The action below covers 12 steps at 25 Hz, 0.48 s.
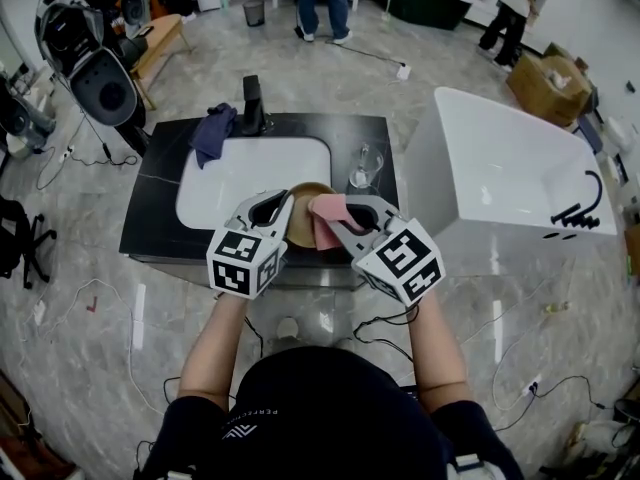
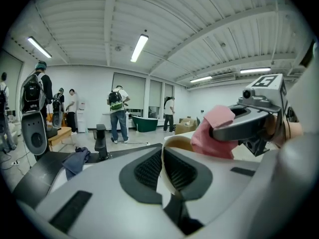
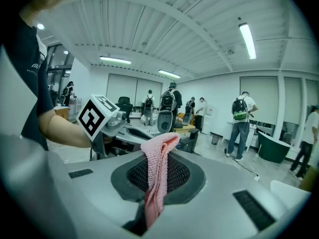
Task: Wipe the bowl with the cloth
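Holding | left gripper point(image 2: 163, 169) clamped on rim of tan bowl point(image 1: 300, 218) | right gripper point(image 3: 157, 176) pinching pink cloth point(image 1: 328, 224), cloth at bowl's rim | bowl lifted over front edge of white sink point(image 1: 240, 173) in dark desk point(image 1: 160, 223)

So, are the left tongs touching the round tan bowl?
Touching. The left gripper view shows the left tongs closed on the rim of the round tan bowl, gripping it from both sides.
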{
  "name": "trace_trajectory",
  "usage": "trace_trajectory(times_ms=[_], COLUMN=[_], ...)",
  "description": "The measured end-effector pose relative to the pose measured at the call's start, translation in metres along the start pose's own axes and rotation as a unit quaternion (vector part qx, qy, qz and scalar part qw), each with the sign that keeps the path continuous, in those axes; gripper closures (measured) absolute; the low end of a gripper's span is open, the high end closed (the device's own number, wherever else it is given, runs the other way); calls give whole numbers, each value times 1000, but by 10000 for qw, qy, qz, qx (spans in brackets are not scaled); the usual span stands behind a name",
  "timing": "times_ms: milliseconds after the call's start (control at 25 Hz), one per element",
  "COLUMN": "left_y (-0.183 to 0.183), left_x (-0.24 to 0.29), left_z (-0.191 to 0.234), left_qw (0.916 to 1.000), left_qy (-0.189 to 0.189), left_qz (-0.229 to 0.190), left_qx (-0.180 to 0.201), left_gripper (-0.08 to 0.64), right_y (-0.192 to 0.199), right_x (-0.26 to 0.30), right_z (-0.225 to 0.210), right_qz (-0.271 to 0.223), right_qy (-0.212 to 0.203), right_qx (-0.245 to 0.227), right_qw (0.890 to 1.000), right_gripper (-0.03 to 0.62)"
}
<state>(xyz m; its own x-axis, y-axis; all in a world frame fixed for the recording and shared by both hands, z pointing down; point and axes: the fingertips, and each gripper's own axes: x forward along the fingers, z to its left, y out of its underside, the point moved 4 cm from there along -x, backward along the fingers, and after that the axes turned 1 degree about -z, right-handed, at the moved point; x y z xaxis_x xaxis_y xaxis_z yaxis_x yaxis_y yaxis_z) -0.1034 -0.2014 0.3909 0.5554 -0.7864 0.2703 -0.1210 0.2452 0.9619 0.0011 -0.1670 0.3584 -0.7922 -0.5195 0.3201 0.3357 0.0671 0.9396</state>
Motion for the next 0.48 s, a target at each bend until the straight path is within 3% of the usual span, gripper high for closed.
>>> trace_trajectory(times_ms=[240, 480], left_y=[-7, -11], left_x=[-2, -10], left_z=[-1, -1], left_qw=[9998, 9988], left_qy=[-98, -248], left_qz=[-188, -403], left_qx=[0, -79], left_gripper=[543, 543], right_y=[-10, -14], right_x=[-9, -28], right_z=[-17, -32], right_qz=[-533, -1118], right_qy=[686, 1244], right_qx=[261, 839], right_qw=[9959, 9823], right_gripper=[549, 549])
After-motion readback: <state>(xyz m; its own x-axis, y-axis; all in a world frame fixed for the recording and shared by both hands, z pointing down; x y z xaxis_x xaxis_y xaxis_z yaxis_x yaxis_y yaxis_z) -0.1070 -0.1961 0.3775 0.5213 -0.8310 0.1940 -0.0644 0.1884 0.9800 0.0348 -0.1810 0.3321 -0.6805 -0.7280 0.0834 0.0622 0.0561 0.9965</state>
